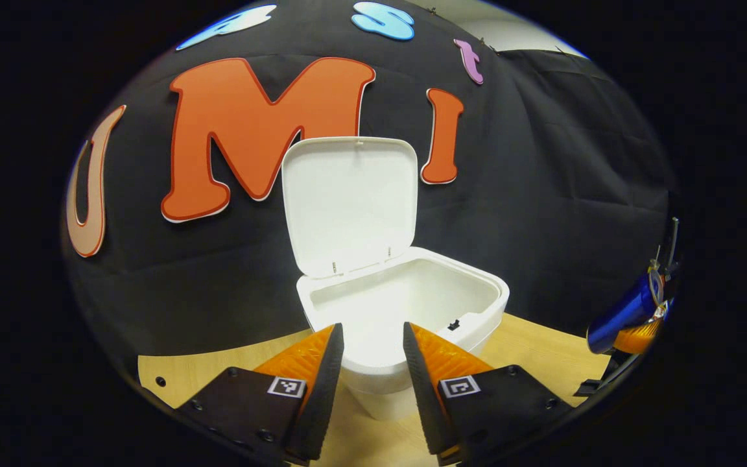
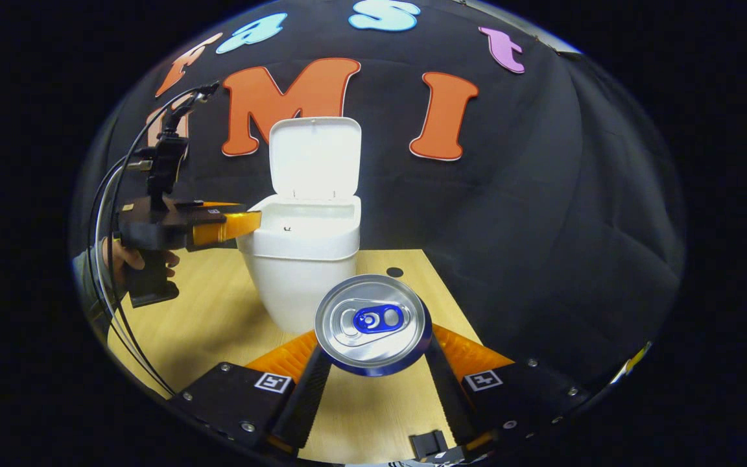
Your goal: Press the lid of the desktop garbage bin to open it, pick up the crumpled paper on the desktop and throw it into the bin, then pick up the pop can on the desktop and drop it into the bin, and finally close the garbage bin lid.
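The white desktop bin (image 1: 500,295) stands on the wooden table with its lid (image 1: 347,201) swung up against the black wall; the inside I can see is plain white. My left gripper (image 1: 373,332) is open, its fingertips just before the bin's near rim with nothing between them. In the right gripper view, the blue pop can (image 2: 372,324) sits tipped with its silver top toward the camera, and my right gripper (image 2: 373,340) is shut on its sides, in front of the bin (image 2: 302,266). The can (image 1: 623,314) also appears at the far right of the left gripper view.
The left gripper (image 2: 250,224) and the hand (image 2: 120,256) holding it show at the bin's left rim in the right gripper view, with cables looping behind. The wooden table (image 2: 218,324) has a small dark hole (image 2: 394,272) right of the bin. Black cloth backs the booth.
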